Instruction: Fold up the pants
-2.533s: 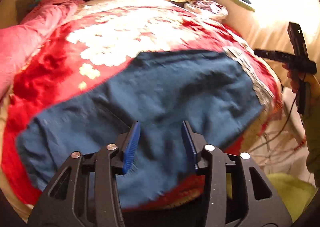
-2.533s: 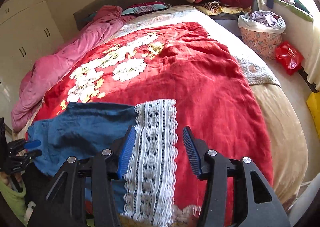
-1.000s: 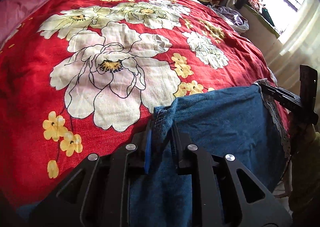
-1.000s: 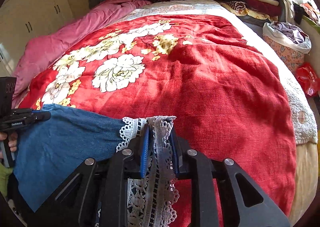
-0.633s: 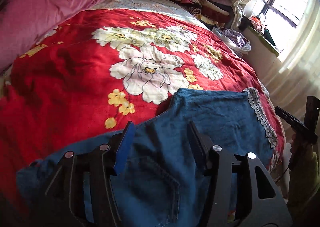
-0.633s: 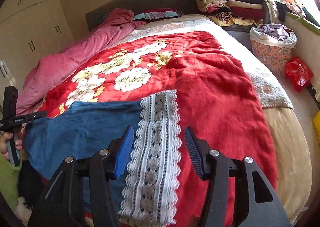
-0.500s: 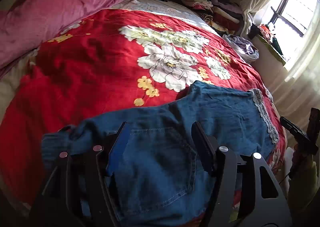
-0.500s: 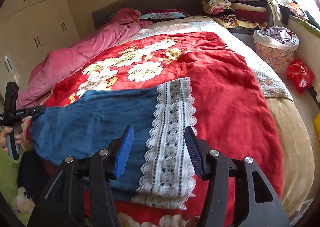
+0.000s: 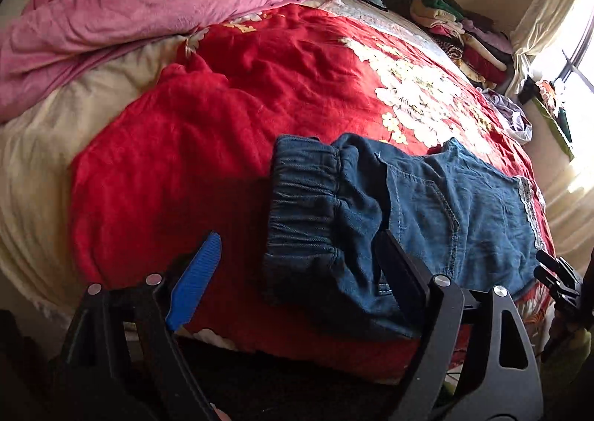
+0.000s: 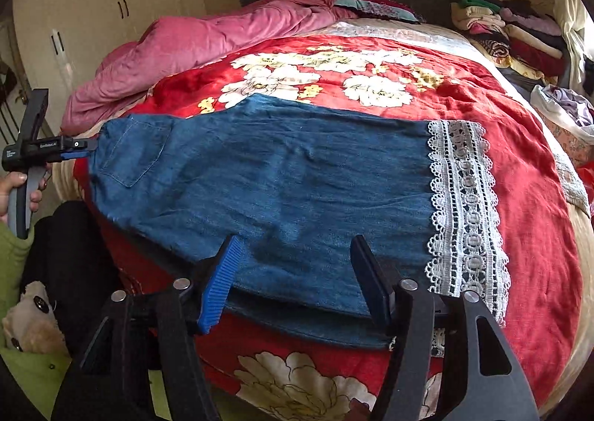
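Note:
Blue denim pants (image 10: 282, 176) with a white lace hem (image 10: 464, 205) lie flat, folded lengthwise, on the red floral blanket (image 10: 519, 228). In the left wrist view the elastic waistband (image 9: 304, 205) of the pants (image 9: 445, 205) faces me. My left gripper (image 9: 297, 265) is open and empty, just in front of the waistband; it also shows in the right wrist view (image 10: 83, 149) at the waist end. My right gripper (image 10: 293, 268) is open and empty over the near edge of the leg; it also shows in the left wrist view (image 9: 557, 276).
A pink duvet (image 10: 208, 46) lies bunched at the left of the bed. Stacked folded clothes (image 10: 512, 35) sit at the far right by the headboard. A basket of laundry (image 10: 568, 113) stands on the floor at the right. A plush toy (image 10: 29, 320) lies low left.
Both grippers let go of the pants about a second ago and pulled back toward the bed's edge. The left one swung left, bringing the waistband into view.

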`<state>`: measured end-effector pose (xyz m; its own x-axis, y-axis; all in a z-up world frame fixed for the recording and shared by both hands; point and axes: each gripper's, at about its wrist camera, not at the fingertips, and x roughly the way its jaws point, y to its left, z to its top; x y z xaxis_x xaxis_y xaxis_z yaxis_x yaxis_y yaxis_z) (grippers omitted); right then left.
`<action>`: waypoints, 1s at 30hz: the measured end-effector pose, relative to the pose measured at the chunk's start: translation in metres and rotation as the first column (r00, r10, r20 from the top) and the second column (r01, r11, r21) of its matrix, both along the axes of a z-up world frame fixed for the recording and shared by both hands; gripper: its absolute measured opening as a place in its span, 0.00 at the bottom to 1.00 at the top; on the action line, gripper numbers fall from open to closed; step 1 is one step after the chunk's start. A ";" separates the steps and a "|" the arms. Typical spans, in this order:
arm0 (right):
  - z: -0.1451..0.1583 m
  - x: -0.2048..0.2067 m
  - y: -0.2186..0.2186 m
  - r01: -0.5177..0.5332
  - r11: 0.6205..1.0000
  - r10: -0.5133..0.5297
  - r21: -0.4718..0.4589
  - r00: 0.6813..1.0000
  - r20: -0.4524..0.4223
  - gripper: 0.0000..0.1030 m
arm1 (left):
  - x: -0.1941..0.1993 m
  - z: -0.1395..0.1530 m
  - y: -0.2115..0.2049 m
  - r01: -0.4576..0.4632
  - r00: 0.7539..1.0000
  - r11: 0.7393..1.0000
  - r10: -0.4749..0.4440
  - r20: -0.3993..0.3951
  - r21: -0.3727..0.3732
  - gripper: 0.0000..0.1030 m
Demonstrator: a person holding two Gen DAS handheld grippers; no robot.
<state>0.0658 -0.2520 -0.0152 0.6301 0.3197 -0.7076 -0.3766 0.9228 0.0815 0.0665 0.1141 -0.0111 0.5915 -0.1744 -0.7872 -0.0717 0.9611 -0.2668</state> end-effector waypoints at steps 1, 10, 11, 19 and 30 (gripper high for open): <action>-0.001 0.000 0.002 -0.005 1.000 0.005 -0.001 1.000 -0.002 0.62 | 0.001 -0.002 -0.003 0.009 1.000 1.000 -0.009 0.003 -0.009 0.75; -0.014 -0.002 0.013 -0.026 0.999 0.024 -0.027 0.998 -0.064 0.62 | -0.008 0.003 -0.002 0.001 0.998 0.998 -0.005 0.065 0.069 0.36; -0.010 -0.004 0.015 -0.038 0.999 0.036 -0.020 0.998 -0.053 0.62 | -0.010 0.006 0.004 -0.006 0.997 0.998 0.001 0.076 0.063 0.36; -0.012 0.006 0.004 0.050 0.997 -0.053 -0.066 0.997 -0.053 0.62 | -0.002 -0.013 0.009 -0.004 1.000 0.998 0.004 0.002 0.069 0.39; 0.010 -0.017 -0.069 0.198 0.976 -0.195 0.086 0.980 -0.037 0.62 | -0.025 0.031 0.003 -0.016 0.996 0.988 0.001 0.094 0.155 0.50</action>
<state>0.0491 -0.3210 -0.0055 0.6671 0.2536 -0.7005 -0.1849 0.9672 0.1741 0.0415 0.1173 0.0195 0.6645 -0.0490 -0.7457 -0.0621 0.9908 -0.1205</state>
